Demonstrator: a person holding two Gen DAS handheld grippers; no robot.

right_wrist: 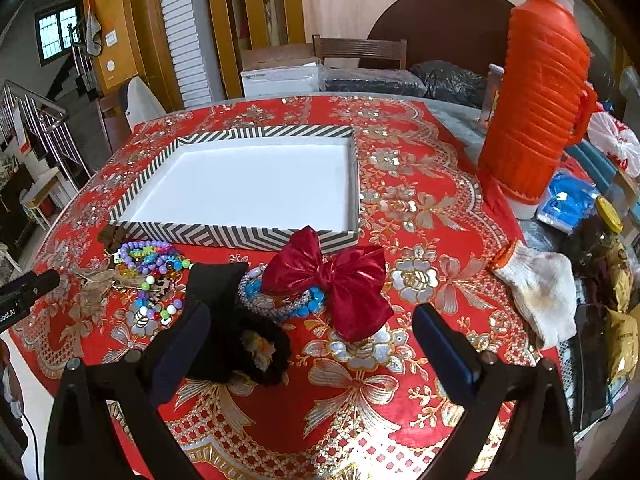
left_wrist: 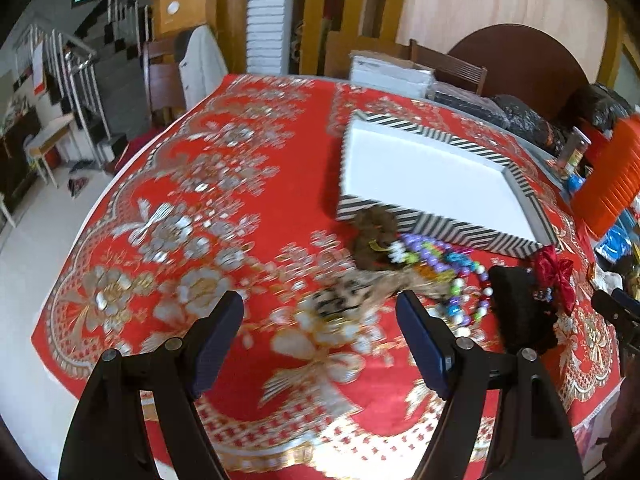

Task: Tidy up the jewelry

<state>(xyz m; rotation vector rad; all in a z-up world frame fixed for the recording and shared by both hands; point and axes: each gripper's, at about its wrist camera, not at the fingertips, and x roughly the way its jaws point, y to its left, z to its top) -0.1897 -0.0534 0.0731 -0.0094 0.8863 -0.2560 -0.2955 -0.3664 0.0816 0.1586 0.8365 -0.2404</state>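
Observation:
A striped box [right_wrist: 240,236] with a bare white floor stands on the red tablecloth; it also shows in the left wrist view [left_wrist: 436,229]. In front of it lie colourful bead bracelets [right_wrist: 154,258] [left_wrist: 452,264], a red bow [right_wrist: 340,276] [left_wrist: 554,270], a blue and silver beaded bracelet [right_wrist: 280,304], a black fuzzy scrunchie [right_wrist: 244,344] [left_wrist: 516,308], a brown hair tie [left_wrist: 374,236] and a leopard-print bow [left_wrist: 360,294]. My left gripper [left_wrist: 320,320] is open above the cloth, near the leopard bow. My right gripper [right_wrist: 312,332] is open, with the scrunchie and red bow between its fingers.
An orange thermos [right_wrist: 536,100] stands at the right of the table. A white work glove [right_wrist: 540,288], blue packets [right_wrist: 568,200] and jars lie along the right edge. Chairs and boxes stand behind the table. The table's left edge [left_wrist: 80,240] drops to the floor.

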